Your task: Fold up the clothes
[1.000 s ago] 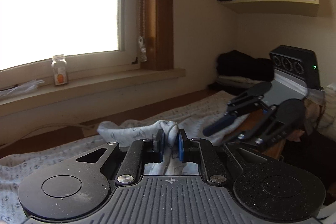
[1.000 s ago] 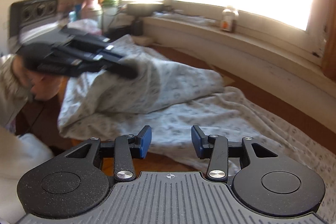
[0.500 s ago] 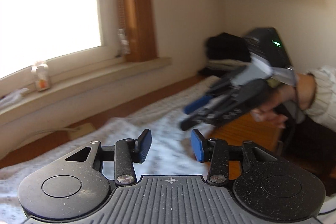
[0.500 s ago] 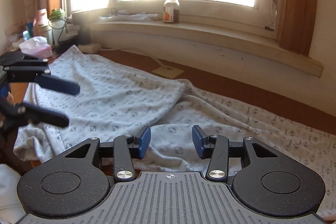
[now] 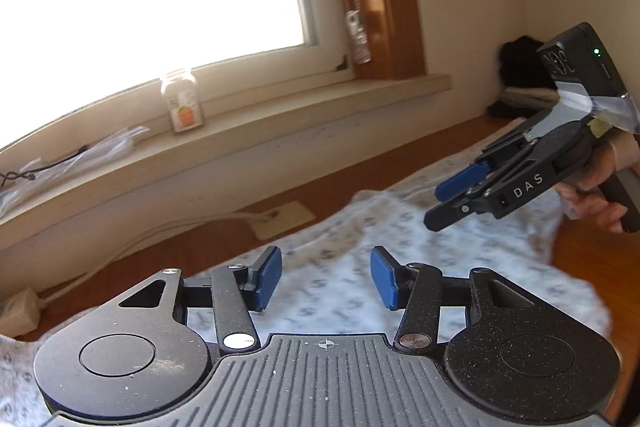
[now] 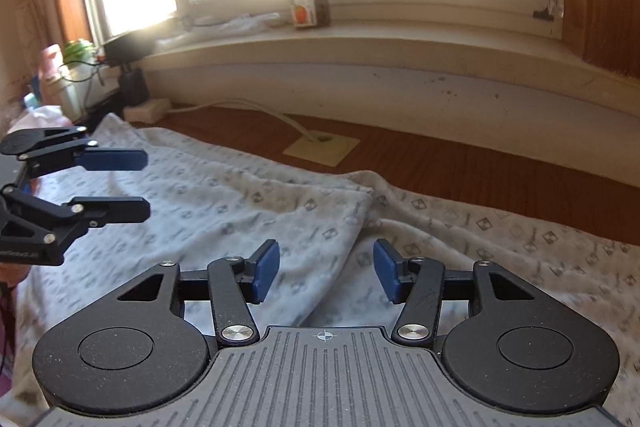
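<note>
A pale grey patterned garment (image 5: 360,259) (image 6: 248,203) lies spread on the wooden table, one part folded over another with the fold's corner (image 6: 360,191) near the middle. My left gripper (image 5: 326,277) hovers above the cloth, its jaws opening and nothing between the blue pads. My right gripper (image 6: 326,275) also hangs over the cloth, jaws opening and empty. In the left wrist view the right gripper (image 5: 448,203) is at the right, held by a hand (image 5: 600,195). In the right wrist view the left gripper (image 6: 140,183) juts in from the left edge.
A windowsill runs along the back with a small jar (image 5: 182,103) (image 6: 310,5) on it. A white cable and a yellowish patch (image 6: 322,147) lie on the bare wood behind the garment. Dark folded clothes (image 5: 524,75) sit at the far right, clutter (image 6: 76,75) at the far left.
My left gripper has let go of the bunched cloth and its jaws have spread; the garment now lies flat. Both grippers have swung across the table, and the right one's jaws have widened slightly.
</note>
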